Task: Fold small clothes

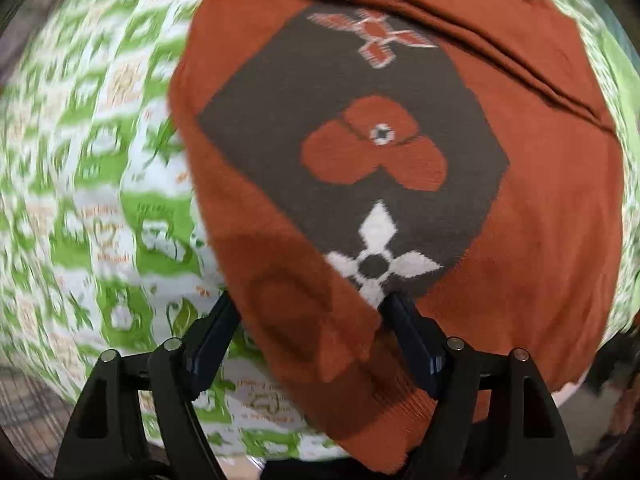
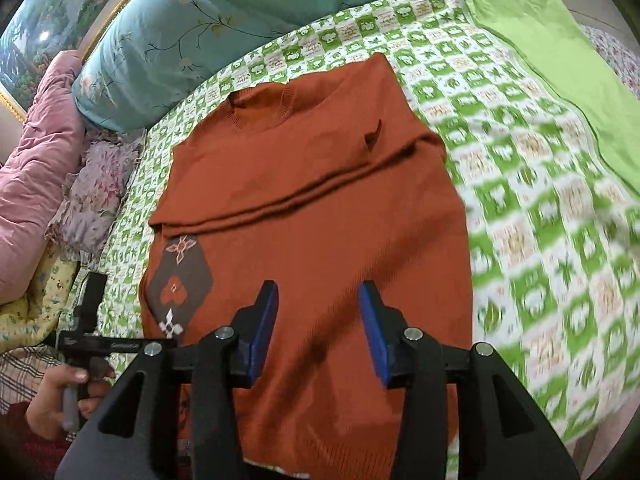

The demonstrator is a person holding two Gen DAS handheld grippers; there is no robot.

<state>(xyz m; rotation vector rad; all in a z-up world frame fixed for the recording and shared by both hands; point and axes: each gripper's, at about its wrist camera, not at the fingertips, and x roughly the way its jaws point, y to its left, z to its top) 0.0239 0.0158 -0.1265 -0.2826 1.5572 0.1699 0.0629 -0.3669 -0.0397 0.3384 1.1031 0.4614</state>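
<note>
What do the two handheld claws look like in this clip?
Both are black plastic frames with triangular cut-outs and round silver pivot pins. The left claw has dark navy finger pads; the right claw has brighter blue pads. The hand grips the left tool's grey handle beneath a black bar with small pale lettering.

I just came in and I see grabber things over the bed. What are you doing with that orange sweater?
A person is folding a rust-orange sweater on the green-and-white checked bedspread. Both sleeves are already laid across its chest. The left gripper and right gripper both hover open above its lower part, holding nothing. A hand works the left one. The bottom half isn't folded up yet.
</note>
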